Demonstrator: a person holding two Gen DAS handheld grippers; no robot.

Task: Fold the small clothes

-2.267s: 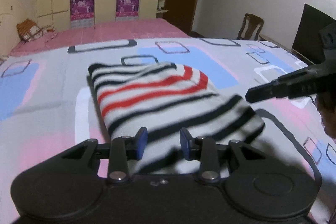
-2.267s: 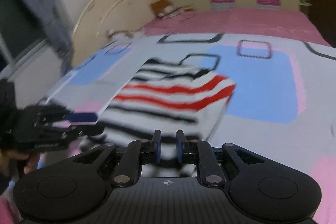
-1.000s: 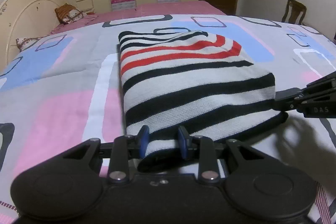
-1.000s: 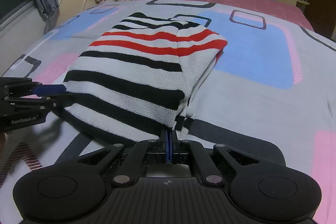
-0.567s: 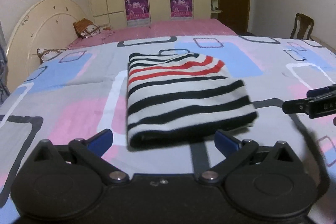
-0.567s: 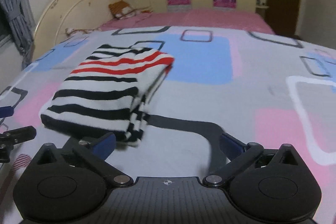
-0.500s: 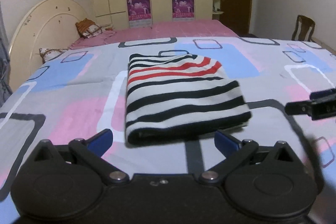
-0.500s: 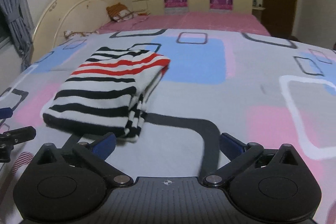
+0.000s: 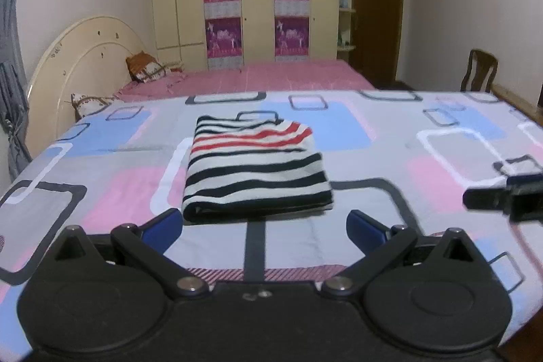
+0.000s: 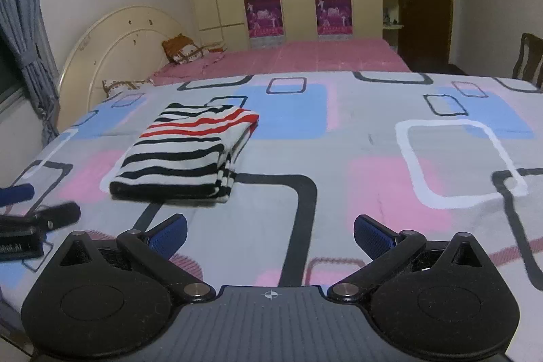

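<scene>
A folded striped garment [image 9: 254, 167], white with black and red stripes, lies flat on the patterned bedspread [image 9: 390, 165]. My left gripper [image 9: 264, 228] hangs open just short of its near edge, with nothing between its blue pads. In the right wrist view the striped garment [image 10: 190, 151] sits to the upper left, well away from my open, empty right gripper [image 10: 269, 234]. The right gripper's tip shows at the right edge of the left wrist view, and the left gripper's tip [image 10: 37, 217] at the left edge of the right wrist view.
The bedspread [image 10: 373, 158] has pink, blue and grey rectangles. Behind it lie a pink sheet [image 9: 254, 78], pillows [image 9: 146, 70] and a cream headboard [image 9: 85, 56]. A wardrobe [image 9: 258, 5] with purple posters stands at the back, a wooden chair [image 9: 480, 70] at the right.
Both grippers let go of the garment's near edge, opened wide, and drew back and up. The folded garment now lies alone on the bed, farther from both.
</scene>
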